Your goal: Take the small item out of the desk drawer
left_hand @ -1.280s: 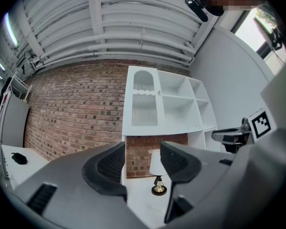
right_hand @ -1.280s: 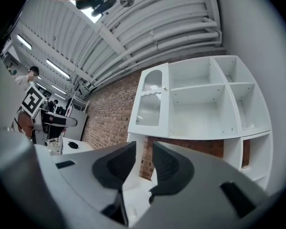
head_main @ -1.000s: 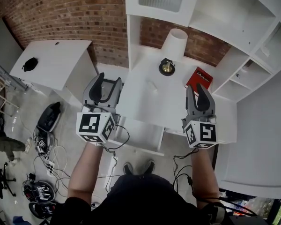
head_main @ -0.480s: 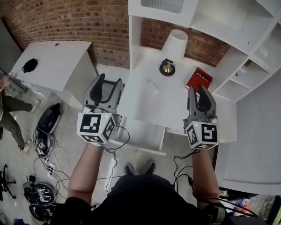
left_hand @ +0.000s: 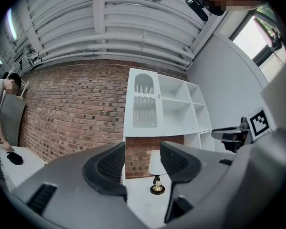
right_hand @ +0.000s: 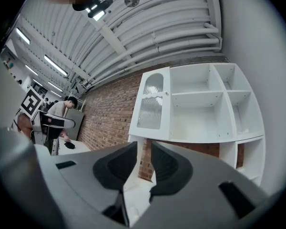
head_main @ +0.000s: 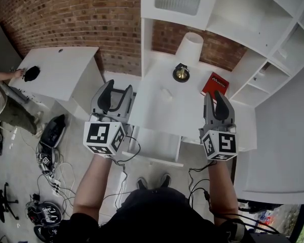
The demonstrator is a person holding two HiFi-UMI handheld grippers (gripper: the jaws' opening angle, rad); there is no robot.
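Note:
A white desk (head_main: 162,113) stands below me against the brick wall. Under its front edge is a white drawer front (head_main: 154,147), and I cannot tell whether it is pulled out at all. No small item shows. My left gripper (head_main: 117,88) hovers over the desk's left edge, jaws well apart and empty; in the left gripper view (left_hand: 143,162) the lamp shows through the gap. My right gripper (head_main: 213,96) hovers over the desk's right front. Its jaws stand a narrow gap apart with nothing between them (right_hand: 144,162).
A white lamp (head_main: 187,48) with a brass base and a red book (head_main: 215,84) sit at the back of the desk. White shelving (head_main: 243,19) rises behind and to the right. At the left are a side table (head_main: 66,72), a person (head_main: 2,103), and cables on the floor (head_main: 50,161).
Both grippers have stayed almost in place, and the right jaws have drawn a little closer together. The person at the left has walked up to the side table and reaches for the black thing on it.

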